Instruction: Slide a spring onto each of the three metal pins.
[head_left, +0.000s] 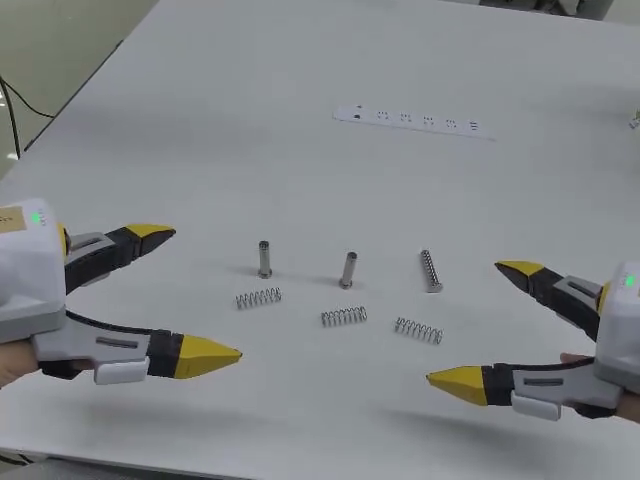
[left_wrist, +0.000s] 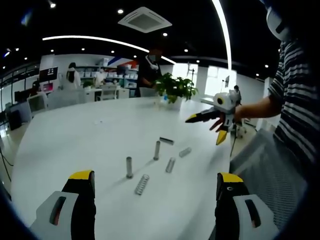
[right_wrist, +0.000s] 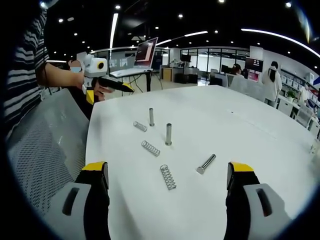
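Three short metal pins stand in a row on the white table (head_left: 300, 150). The left pin (head_left: 264, 258) and middle pin (head_left: 348, 270) are upright. The right pin (head_left: 430, 271) lies on its side (right_wrist: 206, 164). In front of each lies a loose spring: left (head_left: 258, 298), middle (head_left: 343, 316), right (head_left: 418, 331). My left gripper (head_left: 205, 293) is open, left of the row and empty. My right gripper (head_left: 463, 322) is open on the right side, also empty. Both hover apart from the parts.
A white power strip (head_left: 415, 120) lies farther back on the table. The table's near edge runs just below the grippers. A mesh chair (right_wrist: 45, 140) stands beside the table, and a potted plant (left_wrist: 175, 87) sits at its far end.
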